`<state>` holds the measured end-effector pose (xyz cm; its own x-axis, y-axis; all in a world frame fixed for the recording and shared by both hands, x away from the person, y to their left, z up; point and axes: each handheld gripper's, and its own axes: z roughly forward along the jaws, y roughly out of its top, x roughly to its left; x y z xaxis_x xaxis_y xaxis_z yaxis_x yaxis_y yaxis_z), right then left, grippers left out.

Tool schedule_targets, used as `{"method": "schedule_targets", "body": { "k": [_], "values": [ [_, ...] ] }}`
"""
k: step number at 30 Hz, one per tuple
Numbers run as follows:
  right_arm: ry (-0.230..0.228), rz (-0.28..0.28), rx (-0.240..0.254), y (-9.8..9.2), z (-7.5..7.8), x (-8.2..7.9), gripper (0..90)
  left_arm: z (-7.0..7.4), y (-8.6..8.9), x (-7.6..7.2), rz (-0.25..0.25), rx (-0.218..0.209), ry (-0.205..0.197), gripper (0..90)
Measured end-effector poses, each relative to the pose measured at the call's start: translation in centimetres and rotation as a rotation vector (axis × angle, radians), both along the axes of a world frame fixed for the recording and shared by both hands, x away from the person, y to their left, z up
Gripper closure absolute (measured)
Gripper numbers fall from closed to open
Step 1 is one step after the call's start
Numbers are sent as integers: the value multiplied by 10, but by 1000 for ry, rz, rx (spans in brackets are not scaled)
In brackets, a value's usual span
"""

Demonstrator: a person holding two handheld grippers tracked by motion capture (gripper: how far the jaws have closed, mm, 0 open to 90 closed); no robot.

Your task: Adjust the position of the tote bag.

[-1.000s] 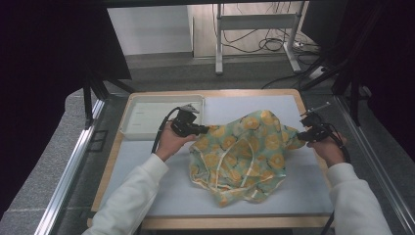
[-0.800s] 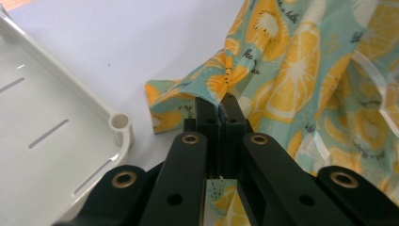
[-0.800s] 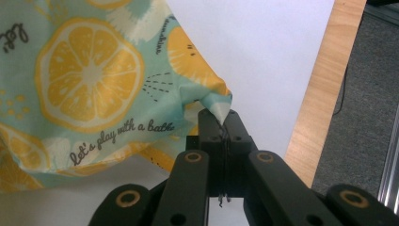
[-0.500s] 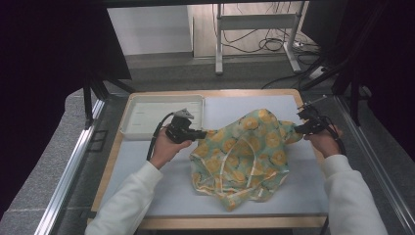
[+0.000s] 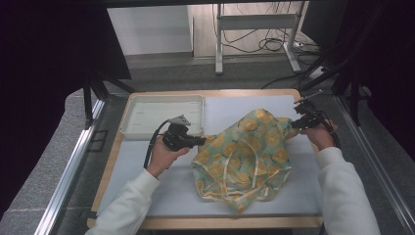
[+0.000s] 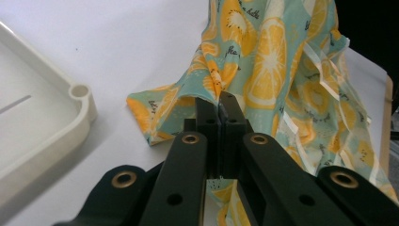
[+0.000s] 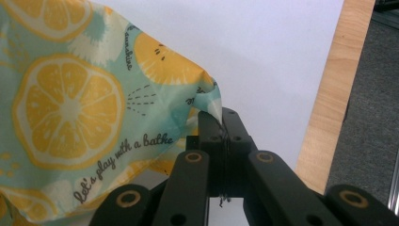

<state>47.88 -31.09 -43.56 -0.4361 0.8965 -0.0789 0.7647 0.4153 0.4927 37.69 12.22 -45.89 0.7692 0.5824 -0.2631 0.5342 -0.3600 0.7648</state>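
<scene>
Left claw [image 5: 201, 141] and right claw [image 5: 293, 124] are each pressed together, pinching the lemon-print cloth [image 5: 244, 156] at opposite edges.

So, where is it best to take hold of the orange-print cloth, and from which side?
At its two far corners, each from its own outer side, low and level. The cloth is thin and limp, so only a pinched edge holds. The left gripper and right gripper are shut on those corners, and the rest hangs crumpled toward the person.

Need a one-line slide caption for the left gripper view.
Left gripper shut on an edge of the lemon-print cloth, beside the white tray.
</scene>
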Motion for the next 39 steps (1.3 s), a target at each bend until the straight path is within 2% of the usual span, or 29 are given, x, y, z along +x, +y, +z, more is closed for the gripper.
{"method": "schedule_targets", "body": {
  "k": [12, 16, 28, 37, 39],
  "values": [
    [-12, 5, 34, 9, 1, 19, 889, 2, -1, -16, 0, 0, -3, 896],
    [-29, 18, 22, 17, 1, 23, 889, -1, 0, -19, 3, 4, -2, 895],
    [-9, -19, 37, 7, -16, 21, 887, -7, -1, -22, -2, 20, -10, 893],
    [0, -15, 47, 1, -24, 16, 885, -12, -3, -22, 5, 28, -7, 889],
    [8, -12, 37, 0, -26, 15, 884, -12, -3, -22, 6, 28, -8, 888]
  ]
}}
